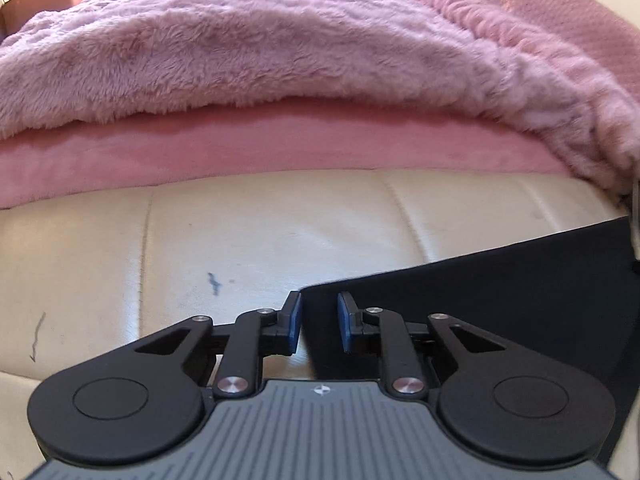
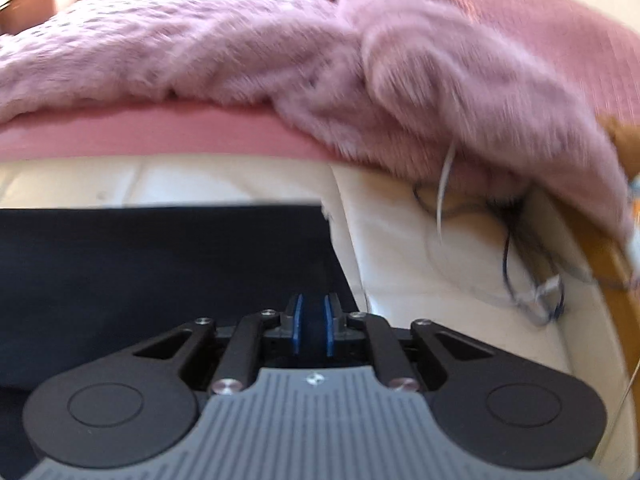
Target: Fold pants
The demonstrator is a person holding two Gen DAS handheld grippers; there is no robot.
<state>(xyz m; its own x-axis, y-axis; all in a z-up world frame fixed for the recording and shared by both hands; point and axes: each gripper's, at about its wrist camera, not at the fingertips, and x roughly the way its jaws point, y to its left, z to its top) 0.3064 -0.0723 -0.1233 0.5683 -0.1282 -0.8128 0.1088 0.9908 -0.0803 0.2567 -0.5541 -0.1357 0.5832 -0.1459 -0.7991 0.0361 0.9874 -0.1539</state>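
Observation:
The black pants (image 1: pixel 500 292) lie flat on a cream leather seat (image 1: pixel 240 232). In the left wrist view they fill the lower right, with a corner between my fingers. My left gripper (image 1: pixel 319 322) is open, its blue pads on either side of that corner. In the right wrist view the pants (image 2: pixel 160 264) cover the lower left. My right gripper (image 2: pixel 312 330) is nearly closed with black cloth between its blue pads, near the pants' right edge.
A fluffy pink blanket (image 1: pixel 260 40) over a smooth pink cushion (image 1: pixel 280 144) runs along the back of the seat. Loose cables (image 2: pixel 520 280) lie on the cream seat (image 2: pixel 420 248) at the right, next to a wooden edge (image 2: pixel 600 248).

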